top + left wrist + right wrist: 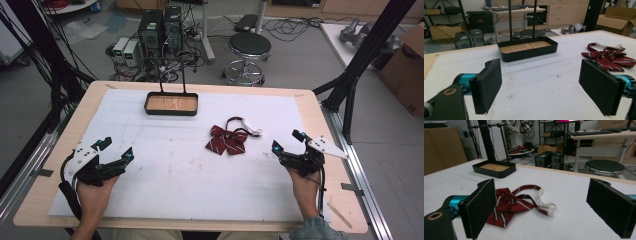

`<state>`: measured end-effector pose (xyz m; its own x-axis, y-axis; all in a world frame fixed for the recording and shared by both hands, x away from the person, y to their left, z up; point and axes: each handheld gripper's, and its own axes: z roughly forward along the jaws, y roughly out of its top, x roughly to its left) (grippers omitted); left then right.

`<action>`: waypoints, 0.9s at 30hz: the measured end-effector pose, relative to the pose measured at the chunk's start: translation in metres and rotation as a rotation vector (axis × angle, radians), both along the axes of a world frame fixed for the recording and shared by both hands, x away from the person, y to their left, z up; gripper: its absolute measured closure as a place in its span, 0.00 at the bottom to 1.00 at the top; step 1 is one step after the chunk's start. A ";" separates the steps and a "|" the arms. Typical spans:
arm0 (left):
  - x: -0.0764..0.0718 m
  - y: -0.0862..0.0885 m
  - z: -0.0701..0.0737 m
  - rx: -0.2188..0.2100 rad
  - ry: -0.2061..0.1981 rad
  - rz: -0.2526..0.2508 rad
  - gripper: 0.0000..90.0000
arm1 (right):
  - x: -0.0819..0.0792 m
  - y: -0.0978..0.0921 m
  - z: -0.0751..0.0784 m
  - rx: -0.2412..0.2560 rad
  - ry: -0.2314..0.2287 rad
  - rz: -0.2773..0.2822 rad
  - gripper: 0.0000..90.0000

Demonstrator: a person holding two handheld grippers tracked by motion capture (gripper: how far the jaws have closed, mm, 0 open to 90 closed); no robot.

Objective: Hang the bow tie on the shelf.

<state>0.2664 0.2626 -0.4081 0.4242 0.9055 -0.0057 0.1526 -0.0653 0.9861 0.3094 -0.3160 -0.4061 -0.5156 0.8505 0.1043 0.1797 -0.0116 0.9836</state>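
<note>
A person's two hands rest at the near edge of the desk point(310, 107), each holding a two-jaw gripper above the white sheet point(175, 170) that covers most of the top. The forearms are cut off at the bottom of the high view, and a cuffed sleeve point(312, 230) shows at the right.

The left gripper point(117, 147) sits toward the near left corner, jaws spread wide with nothing between them. The right gripper point(287, 140) sits toward the right edge, equally wide open and holding nothing.

A dark red striped bow tie point(227, 140) lies flat on the sheet right of the desk's centre, just beside the right gripper and well apart from the left. Its white strap point(250, 127) curls out on the far side. In the right gripper view the bow tie point(509, 205) is partly hidden behind the left-hand jaw pad; the left gripper view catches the bow tie point(609, 56) off to the right, beyond the jaws.

Near the far edge stands a shallow black tray point(171, 111) with a wood-grain floor and nothing in it. Two thin black uprights point(172, 75) rise from its back; the left gripper view cuts off their tops, while the right gripper view shows a crossbar point(486, 125) joining them.
</note>
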 end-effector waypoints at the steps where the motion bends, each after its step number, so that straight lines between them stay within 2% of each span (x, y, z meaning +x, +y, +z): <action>1: 0.000 0.000 0.000 0.000 0.000 0.000 0.21 | 0.003 0.002 0.001 0.000 -0.004 0.005 0.09; 6: 0.001 0.001 0.000 -0.007 0.000 -0.002 0.21 | 0.027 0.017 0.014 -0.005 -0.015 0.043 0.09; 7: 0.001 0.001 0.000 -0.007 0.000 -0.002 0.21 | 0.027 0.017 0.014 -0.005 -0.015 0.043 0.09; 10: 0.003 0.000 -0.001 -0.005 0.000 -0.010 0.21 | 0.047 0.027 0.026 0.000 -0.017 0.091 0.09; 13: 0.003 0.000 -0.002 -0.002 0.001 -0.010 0.21 | 0.056 0.033 0.031 -0.007 -0.028 0.112 0.09; 14: 0.004 0.000 -0.002 -0.002 0.002 -0.013 0.21 | 0.066 0.041 0.035 -0.016 -0.018 0.145 0.09; 15: 0.004 0.000 -0.002 -0.005 0.000 -0.015 0.21 | 0.071 0.045 0.035 -0.025 -0.027 0.156 0.10; 19: 0.004 -0.001 -0.003 -0.009 0.001 -0.022 0.21 | 0.089 0.059 0.030 -0.043 0.017 0.225 0.18; 22: 0.004 -0.001 -0.003 -0.008 0.001 -0.022 0.21 | 0.105 0.071 0.020 -0.099 0.075 0.254 0.18; 23: 0.004 -0.001 -0.003 -0.008 0.001 -0.022 0.21 | 0.105 0.071 0.020 -0.099 0.075 0.254 0.18; 24: 0.005 -0.001 -0.003 -0.009 -0.001 -0.024 0.21 | 0.113 0.077 0.014 -0.127 0.104 0.268 0.18; 27: 0.005 0.000 -0.003 -0.007 -0.002 -0.025 0.21 | 0.119 0.084 0.008 -0.143 0.115 0.282 0.19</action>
